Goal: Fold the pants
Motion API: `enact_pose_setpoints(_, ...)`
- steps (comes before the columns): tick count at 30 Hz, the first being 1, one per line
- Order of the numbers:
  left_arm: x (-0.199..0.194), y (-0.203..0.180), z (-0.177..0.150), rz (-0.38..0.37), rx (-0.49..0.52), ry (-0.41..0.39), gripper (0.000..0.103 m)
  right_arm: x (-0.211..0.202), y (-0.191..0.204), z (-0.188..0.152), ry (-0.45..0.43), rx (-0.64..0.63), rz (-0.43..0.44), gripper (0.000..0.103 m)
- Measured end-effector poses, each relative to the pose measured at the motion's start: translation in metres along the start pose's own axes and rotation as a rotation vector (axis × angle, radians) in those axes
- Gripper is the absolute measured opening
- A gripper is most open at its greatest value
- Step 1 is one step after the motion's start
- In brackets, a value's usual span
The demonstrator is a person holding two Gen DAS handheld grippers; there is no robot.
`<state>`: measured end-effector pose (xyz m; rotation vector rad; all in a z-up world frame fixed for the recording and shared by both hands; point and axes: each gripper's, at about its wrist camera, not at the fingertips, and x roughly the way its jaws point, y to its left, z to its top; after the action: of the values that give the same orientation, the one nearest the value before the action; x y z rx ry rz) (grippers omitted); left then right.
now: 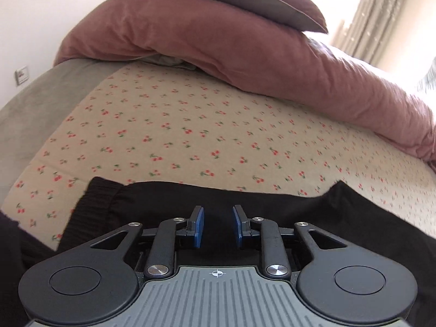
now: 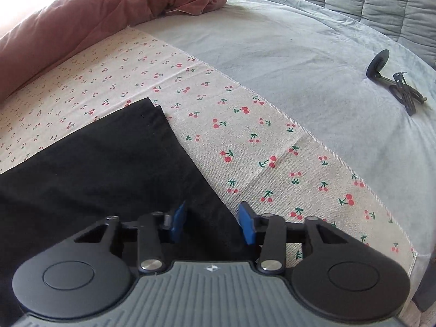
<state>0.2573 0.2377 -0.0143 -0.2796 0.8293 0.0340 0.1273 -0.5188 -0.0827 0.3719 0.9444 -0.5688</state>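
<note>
The black pants (image 1: 245, 212) run out of the left wrist picture at its bottom and both lower corners, and the gripper's body covers their near part, so their full outline cannot be told. In the right wrist view the pants (image 2: 109, 163) are cut off at the left edge, with only one hemmed corner showing. Near the grey sheet's (image 2: 272, 41) right edge, a small dark clip-like object (image 2: 395, 87) is too small to identify.

The black fabric pants (image 2: 95, 163) are lying flat on the cherry-printed cloth, a squared hem corner (image 2: 152, 106) showing at one end, a ribbed elastic band (image 1: 100, 199) at the other.
</note>
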Motion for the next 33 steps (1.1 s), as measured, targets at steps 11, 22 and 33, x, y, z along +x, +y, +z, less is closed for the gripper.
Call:
enact_pose_setpoints(11,-0.052,0.057,-0.043,0.035,-0.169,-0.012,0.036,-0.013,0.003,-0.003,-0.029,-0.039,-0.073,0.000)
enact_pose_setpoints(22,-0.025,0.067,-0.074,-0.005,-0.224,0.104,0.047,-0.025,-0.032,-0.014,-0.057,0.055,-0.123,0.016)
enact_pose_setpoints(33,-0.006,0.068,-0.083,-0.006,-0.187,0.142,0.073,-0.056,-0.083,-0.078,0.063,0.566,0.384,0.072)
